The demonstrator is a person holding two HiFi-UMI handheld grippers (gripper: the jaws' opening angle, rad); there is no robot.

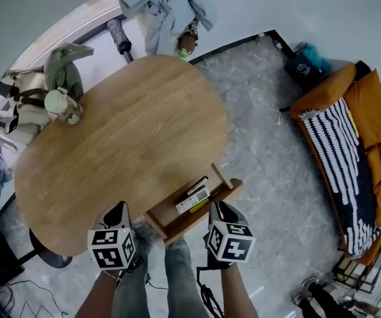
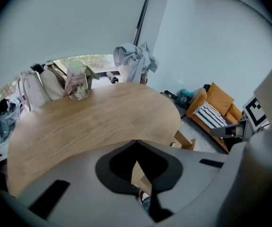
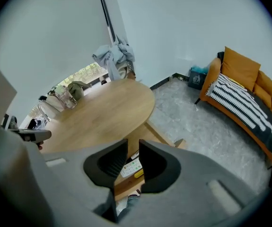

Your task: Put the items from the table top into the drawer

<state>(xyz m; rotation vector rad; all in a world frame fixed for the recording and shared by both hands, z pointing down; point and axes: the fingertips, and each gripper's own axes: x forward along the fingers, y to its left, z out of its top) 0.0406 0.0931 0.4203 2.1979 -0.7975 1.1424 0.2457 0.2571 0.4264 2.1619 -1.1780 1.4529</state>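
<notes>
Now the remote lies crosswise in drawer — left gripper jaws closed; right gripper barely parted, empty.

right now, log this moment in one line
left gripper: shut, empty | right gripper: fingers slightly apart, empty | drawer: open, remote inside | jar: on table

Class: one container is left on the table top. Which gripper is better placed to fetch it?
Probably left. The container sits at the left edge of the table, on the left gripper's side; the right gripper hangs beyond the open drawer.
</notes>
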